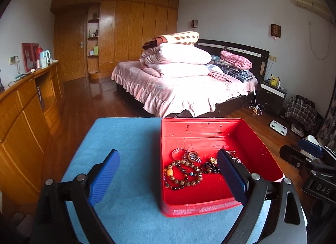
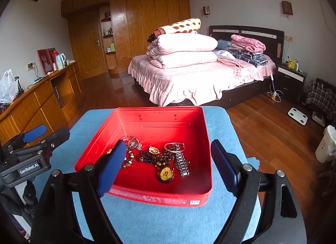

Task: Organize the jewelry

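Blocking your view: left claw [image 1: 168,174] finger hides some jewelry. Red tray [image 2: 206,139] holds beads [image 1: 184,175], watch [image 2: 181,163]; both claws spread, empty.

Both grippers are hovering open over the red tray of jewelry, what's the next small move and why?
Probably lower the right gripper onto the metal watch band. It is open and empty, and the band lies at the pile's right edge in the red tray, less tangled than the beaded bracelets.
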Motion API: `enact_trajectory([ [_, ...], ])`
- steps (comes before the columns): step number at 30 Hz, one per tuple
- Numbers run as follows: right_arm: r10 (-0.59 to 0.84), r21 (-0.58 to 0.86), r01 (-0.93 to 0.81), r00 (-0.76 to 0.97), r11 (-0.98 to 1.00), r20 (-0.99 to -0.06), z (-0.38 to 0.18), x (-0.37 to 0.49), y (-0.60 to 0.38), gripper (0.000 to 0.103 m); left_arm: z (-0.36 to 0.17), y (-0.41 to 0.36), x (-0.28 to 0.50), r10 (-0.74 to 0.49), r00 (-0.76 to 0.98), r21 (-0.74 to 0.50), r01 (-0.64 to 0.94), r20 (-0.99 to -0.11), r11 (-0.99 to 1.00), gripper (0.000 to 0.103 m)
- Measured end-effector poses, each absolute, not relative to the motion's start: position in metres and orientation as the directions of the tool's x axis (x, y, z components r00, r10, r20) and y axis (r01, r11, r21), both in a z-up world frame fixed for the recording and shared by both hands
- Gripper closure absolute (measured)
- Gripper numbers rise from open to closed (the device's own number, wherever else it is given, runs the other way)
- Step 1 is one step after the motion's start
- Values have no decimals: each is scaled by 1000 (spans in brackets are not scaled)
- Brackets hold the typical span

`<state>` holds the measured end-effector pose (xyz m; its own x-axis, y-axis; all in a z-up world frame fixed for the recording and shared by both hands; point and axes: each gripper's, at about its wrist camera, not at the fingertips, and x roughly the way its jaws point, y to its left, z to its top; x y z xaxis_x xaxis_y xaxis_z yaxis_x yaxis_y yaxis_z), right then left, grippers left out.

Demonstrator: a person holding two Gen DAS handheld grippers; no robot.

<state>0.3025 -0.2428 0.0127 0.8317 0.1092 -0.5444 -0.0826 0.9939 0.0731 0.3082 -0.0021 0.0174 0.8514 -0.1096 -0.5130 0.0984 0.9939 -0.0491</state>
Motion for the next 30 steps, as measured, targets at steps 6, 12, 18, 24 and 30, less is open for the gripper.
enact_trajectory([
  [6,85,46,-71,861,996,-502,14,267,-236,14,19,-3,280,-92,866,-12,99,-492,995,7],
  [12,59,29,-51,882,998,-468,16,239,-233,10,20,-5,254,-83,884,6,97,-460,995,7],
  [18,56,15,-55,894,998,-445,18,212,-229,6,23,-4,229,-89,894,-3,98,-440,995,6],
  [24,49,0,-54,905,999,-422,18,190,-227,5,28,-1,200,-78,912,11,90,-403,996,6],
  [30,55,5,-58,919,998,-390,29,167,-231,5,36,3,174,-64,934,26,78,-352,997,6],
])
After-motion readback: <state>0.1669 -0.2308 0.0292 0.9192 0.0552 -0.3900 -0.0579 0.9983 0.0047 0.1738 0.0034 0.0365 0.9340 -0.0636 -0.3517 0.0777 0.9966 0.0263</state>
